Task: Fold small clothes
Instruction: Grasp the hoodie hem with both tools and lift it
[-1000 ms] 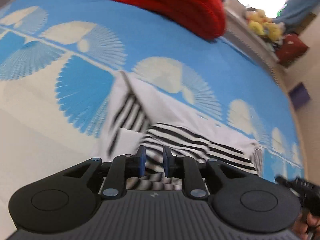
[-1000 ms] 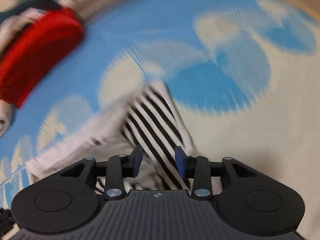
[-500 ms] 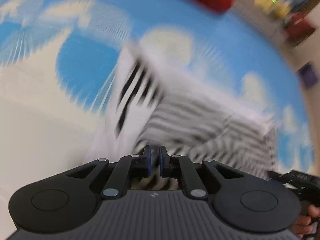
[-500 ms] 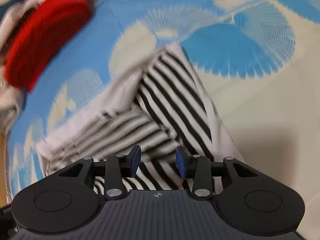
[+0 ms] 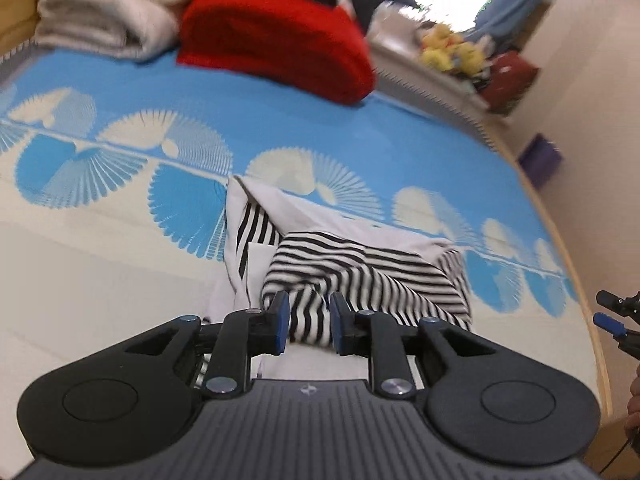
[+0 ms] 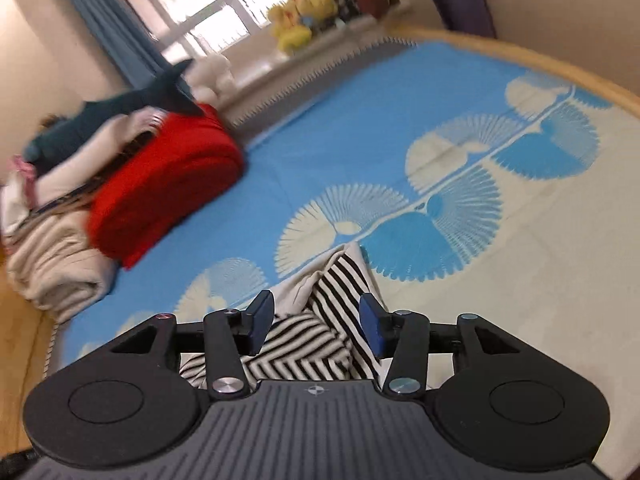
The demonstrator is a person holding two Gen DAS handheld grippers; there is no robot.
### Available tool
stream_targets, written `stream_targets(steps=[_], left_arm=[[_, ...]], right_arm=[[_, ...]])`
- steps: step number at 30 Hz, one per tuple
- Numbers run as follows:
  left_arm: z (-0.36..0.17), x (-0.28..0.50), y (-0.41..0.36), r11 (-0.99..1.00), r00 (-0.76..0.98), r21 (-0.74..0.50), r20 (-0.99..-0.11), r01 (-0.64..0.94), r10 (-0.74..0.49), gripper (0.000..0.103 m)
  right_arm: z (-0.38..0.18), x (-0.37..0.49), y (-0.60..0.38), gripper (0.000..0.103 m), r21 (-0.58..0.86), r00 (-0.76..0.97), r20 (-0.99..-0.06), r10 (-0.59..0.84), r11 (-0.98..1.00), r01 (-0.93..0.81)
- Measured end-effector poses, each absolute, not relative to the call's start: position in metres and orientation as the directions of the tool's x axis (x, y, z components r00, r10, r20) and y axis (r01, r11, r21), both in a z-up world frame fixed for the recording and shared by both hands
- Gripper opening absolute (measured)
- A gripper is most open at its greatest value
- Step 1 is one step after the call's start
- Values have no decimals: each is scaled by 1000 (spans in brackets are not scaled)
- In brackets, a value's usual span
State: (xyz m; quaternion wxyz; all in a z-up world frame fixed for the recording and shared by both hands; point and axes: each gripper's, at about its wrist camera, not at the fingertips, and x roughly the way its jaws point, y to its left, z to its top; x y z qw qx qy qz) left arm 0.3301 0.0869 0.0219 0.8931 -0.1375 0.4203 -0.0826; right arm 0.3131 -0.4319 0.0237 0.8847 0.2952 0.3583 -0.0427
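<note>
Striped garment (image 5: 360, 272) located centre frame in the left wrist view, lying bunched and partly folded on the blue patterned mat (image 5: 280, 112); also visible lower centre in the right wrist view (image 6: 320, 344). Left gripper (image 5: 306, 322) parted narrowly and opening, hovering over the striped cloth, no fabric pinched. Right gripper (image 6: 316, 322) parted to medium width and opening, likewise empty, cloth seen below between the jaws. Handling judgement: light, limp knit fabric, no stiffness, prone to sagging and shifting layers; not fragile. Recommended hold: pinch at hem or corner edges, one per gripper, with tension kept across the span. Red blanket (image 5: 276, 28) at top of frame, well apart.
</note>
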Motion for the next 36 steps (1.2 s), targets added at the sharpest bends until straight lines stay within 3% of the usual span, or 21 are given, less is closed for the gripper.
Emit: stream_targets(steps=[7, 11, 13, 16, 20, 22, 24, 25, 36], left_arm=[[-5, 221, 101, 954, 624, -297, -738, 42, -257, 33], [-49, 189, 107, 962, 531, -271, -821, -37, -211, 32], [-57, 182, 110, 946, 519, -321, -818, -54, -248, 33], [-67, 176, 106, 954, 512, -300, -821, -15, -251, 38], [-96, 178, 113, 942, 504, -335, -820, -35, -273, 54], [-107, 188, 113, 942, 454, -317, -859, -110, -236, 55], [-114, 194, 113, 937, 450, -329, -859, -118, -245, 71], [-117, 196, 113, 937, 442, -324, -865, -130, -238, 73], [-151, 209, 104, 957, 343, -240, -923, -163, -173, 73]], right_arm=[[-3, 189, -446, 53, 448, 706, -694, 139, 852, 273], [-44, 153, -440, 54, 460, 650, -742, 166, 831, 313], [-54, 144, -435, 52, 486, 657, -726, 201, 827, 284], [-74, 141, -425, 54, 377, 584, -800, 138, 872, 311], [-98, 146, -418, 54, 377, 508, -842, 181, 871, 316], [-110, 152, -413, 55, 357, 468, -865, 182, 879, 317], [-119, 155, -408, 58, 334, 437, -881, 181, 892, 306], [-123, 156, -407, 58, 314, 426, -889, 165, 898, 307], [-150, 156, -415, 64, 298, 346, -925, 160, 870, 393]])
